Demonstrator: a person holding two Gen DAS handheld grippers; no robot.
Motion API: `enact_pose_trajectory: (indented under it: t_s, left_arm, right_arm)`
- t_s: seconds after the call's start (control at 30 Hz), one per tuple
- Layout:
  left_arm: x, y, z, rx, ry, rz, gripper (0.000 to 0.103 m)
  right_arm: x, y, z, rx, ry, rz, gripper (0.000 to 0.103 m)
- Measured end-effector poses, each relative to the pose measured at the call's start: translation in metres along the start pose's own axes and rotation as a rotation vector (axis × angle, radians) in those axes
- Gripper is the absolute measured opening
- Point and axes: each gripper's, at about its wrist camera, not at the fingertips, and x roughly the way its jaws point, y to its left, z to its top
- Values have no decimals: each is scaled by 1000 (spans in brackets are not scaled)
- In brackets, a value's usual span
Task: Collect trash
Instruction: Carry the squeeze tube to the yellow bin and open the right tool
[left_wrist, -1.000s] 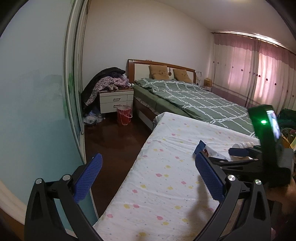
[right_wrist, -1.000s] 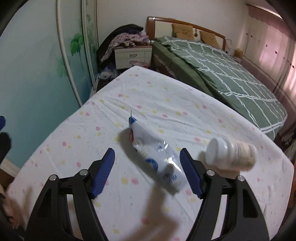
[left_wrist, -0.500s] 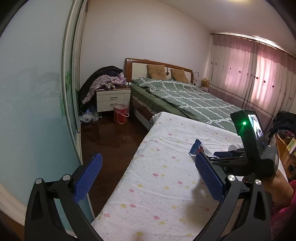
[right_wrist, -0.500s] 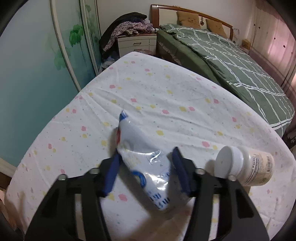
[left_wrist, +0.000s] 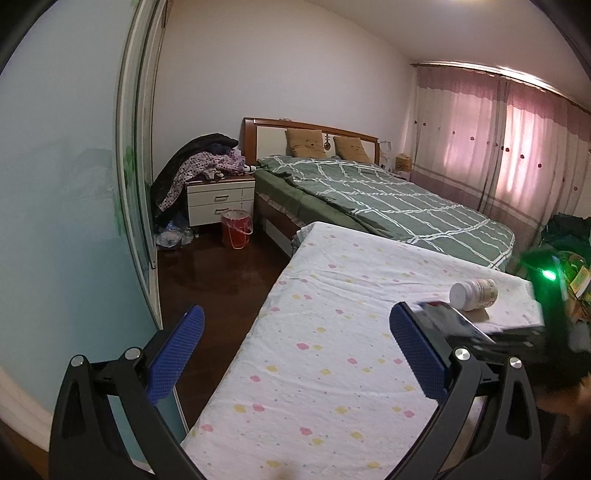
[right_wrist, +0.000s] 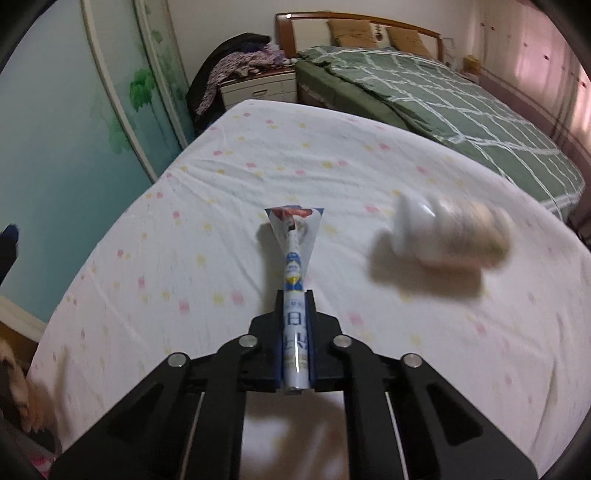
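Observation:
A white and blue plastic wrapper (right_wrist: 293, 236) is squeezed flat and stands on edge between the pads of my right gripper (right_wrist: 295, 299). Its jaws are closing tight on it, just above the flowered mattress (right_wrist: 221, 192). A white pill bottle (right_wrist: 450, 236) lies on its side to the wrapper's right, blurred. In the left wrist view the same bottle (left_wrist: 474, 293) and wrapper (left_wrist: 439, 308) are at the right, beyond my right-hand finger. My left gripper (left_wrist: 295, 314) hangs open and empty over the mattress's near left edge.
A red bin (left_wrist: 236, 230) stands on the dark floor by a white nightstand (left_wrist: 221, 203) piled with clothes. A green-quilted bed (left_wrist: 388, 199) lies behind the mattress. A sliding wardrobe door (left_wrist: 74, 221) runs along the left. Pink curtains hang at the right.
The right gripper's jaws went from wide around the wrapper to pressed on it, folding it flat, and the gripper shifted sideways. The left gripper stayed put and open.

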Motion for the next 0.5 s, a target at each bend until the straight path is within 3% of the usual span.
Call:
enact_pose_trajectory:
  t_s: [0.2,0.5]
  left_arm:
    - [-2,-6,-2,26,1,-15,99]
    - [-2,-11,-3,55,8,-31,99]
  right_arm:
    - [-47,-28,-56,113,-54,-28,9]
    - [-136,-96,-126,360,-214,-209,9]
